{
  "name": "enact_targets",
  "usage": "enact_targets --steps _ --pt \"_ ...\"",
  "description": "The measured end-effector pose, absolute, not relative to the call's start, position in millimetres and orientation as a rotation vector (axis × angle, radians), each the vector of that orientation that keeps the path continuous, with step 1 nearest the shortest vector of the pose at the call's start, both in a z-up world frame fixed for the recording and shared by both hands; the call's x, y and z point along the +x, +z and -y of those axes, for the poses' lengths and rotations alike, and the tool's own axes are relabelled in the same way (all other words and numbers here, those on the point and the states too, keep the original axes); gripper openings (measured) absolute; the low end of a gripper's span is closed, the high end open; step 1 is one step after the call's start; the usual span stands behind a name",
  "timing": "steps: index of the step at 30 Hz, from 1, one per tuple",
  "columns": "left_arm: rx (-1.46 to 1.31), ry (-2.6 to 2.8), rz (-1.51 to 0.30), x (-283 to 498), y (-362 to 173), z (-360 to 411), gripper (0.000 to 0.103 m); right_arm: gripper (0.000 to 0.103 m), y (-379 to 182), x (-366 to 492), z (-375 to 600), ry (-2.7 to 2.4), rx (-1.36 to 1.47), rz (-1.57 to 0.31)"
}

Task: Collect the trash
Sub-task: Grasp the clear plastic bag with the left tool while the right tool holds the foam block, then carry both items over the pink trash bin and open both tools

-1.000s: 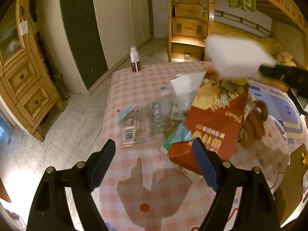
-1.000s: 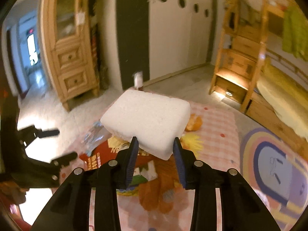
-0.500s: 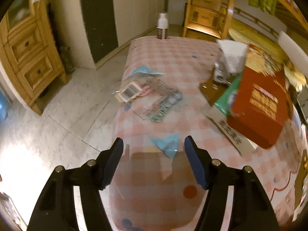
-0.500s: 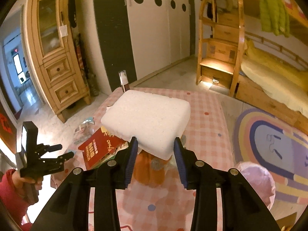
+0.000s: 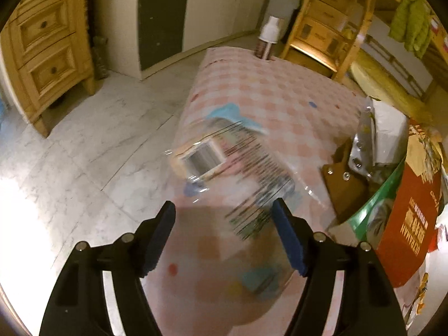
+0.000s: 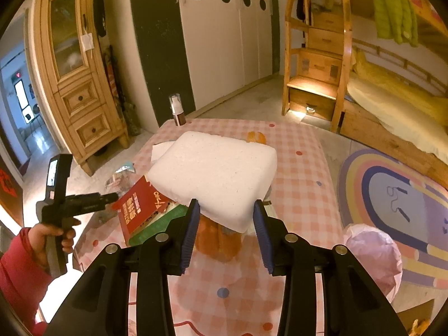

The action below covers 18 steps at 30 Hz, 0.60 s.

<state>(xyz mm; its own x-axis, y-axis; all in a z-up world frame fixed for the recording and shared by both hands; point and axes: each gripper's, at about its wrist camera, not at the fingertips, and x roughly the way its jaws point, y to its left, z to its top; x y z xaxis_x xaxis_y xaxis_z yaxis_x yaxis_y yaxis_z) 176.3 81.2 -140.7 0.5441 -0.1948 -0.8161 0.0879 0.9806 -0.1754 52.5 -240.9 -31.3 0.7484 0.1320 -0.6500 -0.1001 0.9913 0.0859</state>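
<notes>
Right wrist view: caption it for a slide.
Right gripper clamps a white foam block above the littered checkered table.

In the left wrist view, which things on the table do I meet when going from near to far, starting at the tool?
Left tool → clear printed wrapper → blue scrap → spray bottle at the far edge of the table.
</notes>
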Motion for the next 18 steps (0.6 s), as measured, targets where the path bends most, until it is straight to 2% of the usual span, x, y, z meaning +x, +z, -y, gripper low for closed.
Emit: enact_targets --steps 1,3,5,6,7,11,18 --pt "-0.11 -0.169 -0.97 178 -140 -78 0.064 0.04 -32 52 242 0.124 0.051 -0.716" --pt "-0.072 -0.156 -0.94 178 -137 -71 0.048 0.04 -32 52 243 0.12 0.056 -0.718" --pt "-0.059 -0.165 -0.921 176 -133 -67 0.025 0.04 -32 50 244 0.119 0.058 -0.719" --pt "-0.06 -0.171 -0.905 174 -128 -66 0.022 0.04 -32 49 244 0.118 0.059 -0.719" --pt "-0.056 -0.171 -0.889 172 -124 -65 0.014 0.04 -32 47 245 0.117 0.061 -0.716" --pt "-0.041 -0.204 -0.793 154 -92 -61 0.002 0.04 -29 43 251 0.113 0.082 -0.703" --pt "0.008 -0.223 -0.602 100 -3 -48 0.0 0.04 -20 29 274 0.077 0.154 -0.66"
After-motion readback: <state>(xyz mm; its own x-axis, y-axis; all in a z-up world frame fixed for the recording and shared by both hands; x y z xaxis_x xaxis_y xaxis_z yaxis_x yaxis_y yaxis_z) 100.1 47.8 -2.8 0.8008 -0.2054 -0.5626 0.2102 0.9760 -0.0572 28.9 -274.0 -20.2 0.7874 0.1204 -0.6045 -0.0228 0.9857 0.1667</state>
